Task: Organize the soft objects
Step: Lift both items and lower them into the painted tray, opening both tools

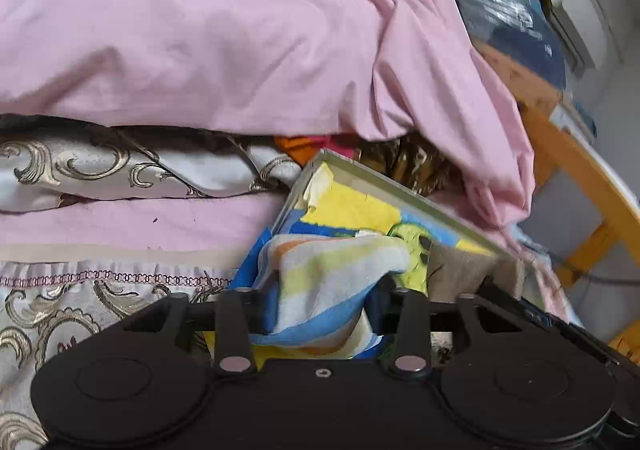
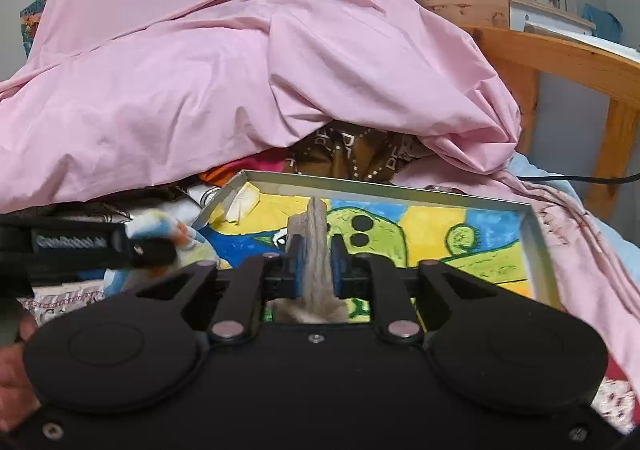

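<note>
A shallow grey box lid with a yellow, blue and green painted picture inside lies on the bed; it also shows in the left wrist view. My left gripper is shut on a striped pastel towel at the lid's near left edge. My right gripper is shut on a folded grey-beige cloth and holds it upright over the lid. That cloth also shows in the left wrist view. The left gripper also appears at the left of the right wrist view, with the towel.
A big pink sheet is heaped behind the lid. A brown patterned cloth and an orange one lie under it. A white and gold embroidered cover lies at the left. A wooden bed frame stands at the right.
</note>
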### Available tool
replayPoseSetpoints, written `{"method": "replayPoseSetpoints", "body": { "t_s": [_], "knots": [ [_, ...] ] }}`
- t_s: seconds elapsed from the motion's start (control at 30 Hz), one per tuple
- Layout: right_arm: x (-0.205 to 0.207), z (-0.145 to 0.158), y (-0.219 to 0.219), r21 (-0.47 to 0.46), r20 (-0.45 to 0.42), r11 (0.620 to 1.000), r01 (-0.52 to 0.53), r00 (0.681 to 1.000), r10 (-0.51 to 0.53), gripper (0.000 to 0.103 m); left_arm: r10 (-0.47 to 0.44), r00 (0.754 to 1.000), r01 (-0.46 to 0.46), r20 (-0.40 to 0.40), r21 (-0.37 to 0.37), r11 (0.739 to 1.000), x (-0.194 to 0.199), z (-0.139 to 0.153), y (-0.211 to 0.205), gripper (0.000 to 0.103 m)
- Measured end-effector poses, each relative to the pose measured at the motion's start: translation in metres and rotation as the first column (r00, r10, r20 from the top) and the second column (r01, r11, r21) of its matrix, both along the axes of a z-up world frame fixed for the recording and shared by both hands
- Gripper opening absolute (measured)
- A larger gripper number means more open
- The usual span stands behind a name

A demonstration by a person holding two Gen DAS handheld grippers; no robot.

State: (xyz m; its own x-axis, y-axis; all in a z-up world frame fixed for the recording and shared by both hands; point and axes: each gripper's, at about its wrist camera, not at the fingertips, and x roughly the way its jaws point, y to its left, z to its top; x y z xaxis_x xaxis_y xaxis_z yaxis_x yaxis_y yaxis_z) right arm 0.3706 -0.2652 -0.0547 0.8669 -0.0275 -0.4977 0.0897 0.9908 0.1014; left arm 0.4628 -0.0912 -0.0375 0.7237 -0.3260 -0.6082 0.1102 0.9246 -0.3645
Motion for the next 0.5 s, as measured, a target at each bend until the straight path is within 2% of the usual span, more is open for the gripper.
{"method": "replayPoseSetpoints", "body": {
  "t_s": [0.07,0.13,0.27,0.33,0.4,0.5],
  "knots": [
    [0.008,0.024,-0.004,0.009,-0.003,1.000,0.000,1.000,0.000,0.027,0.000,1.000,0.000,0.015,-0.004,1.000,-0.004,0.008,0.001,0.055],
    [0.001,0.038,-0.013,0.016,0.007,1.000,0.001,1.000,-0.002,0.043,-0.005,0.999,0.005,0.032,0.000,1.000,-0.007,0.017,-0.001,0.061],
    [-0.019,0.060,-0.022,0.006,0.027,1.000,-0.011,1.000,0.011,0.052,-0.009,0.998,0.010,0.060,-0.020,1.000,-0.020,0.037,-0.005,0.064],
    [-0.036,0.073,-0.025,0.011,0.044,1.000,-0.012,0.999,0.012,0.063,-0.009,0.997,0.012,0.083,-0.026,1.000,-0.028,0.047,-0.006,0.064],
    [-0.052,0.082,-0.024,0.002,0.068,1.000,-0.013,0.998,0.013,0.069,-0.018,0.992,0.020,0.122,-0.019,1.000,-0.042,0.059,-0.005,0.065],
    [-0.082,0.096,-0.023,0.014,0.108,1.000,-0.019,0.994,0.018,0.078,-0.026,0.979,0.024,0.201,0.009,1.000,-0.071,0.077,-0.001,0.072]
  ]
}}
